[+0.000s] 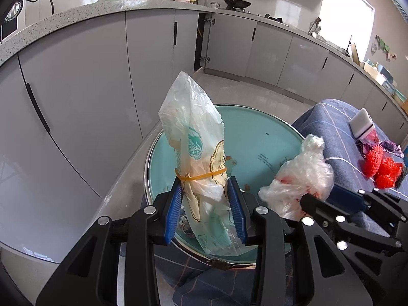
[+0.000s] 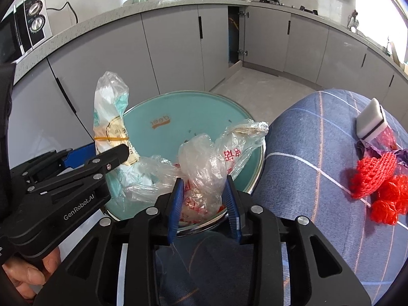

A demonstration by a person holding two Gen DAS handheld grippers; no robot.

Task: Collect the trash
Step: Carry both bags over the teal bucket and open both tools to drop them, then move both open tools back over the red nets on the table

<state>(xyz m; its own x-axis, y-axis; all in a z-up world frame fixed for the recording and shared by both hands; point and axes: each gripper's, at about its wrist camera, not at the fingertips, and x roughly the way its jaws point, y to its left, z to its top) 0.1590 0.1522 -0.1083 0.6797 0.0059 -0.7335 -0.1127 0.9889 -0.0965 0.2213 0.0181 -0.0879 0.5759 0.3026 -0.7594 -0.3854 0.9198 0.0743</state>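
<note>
My left gripper (image 1: 205, 193) is shut on a rolled plastic bag with green print and a yellow rubber band (image 1: 196, 137), held upright over a teal basin (image 1: 255, 132). It also shows in the right wrist view (image 2: 109, 117). My right gripper (image 2: 202, 193) is shut on a crumpled clear plastic bag with red print (image 2: 204, 168), held over the basin's (image 2: 193, 112) near rim. That bag also shows in the left wrist view (image 1: 301, 178), right of the left gripper.
A blue checked cloth (image 2: 318, 158) covers the surface to the right. On it lie red mesh netting (image 2: 377, 181), a white sponge block (image 2: 371, 121) and a purple wrapper (image 2: 367, 145). Grey kitchen cabinets (image 1: 89, 81) curve behind.
</note>
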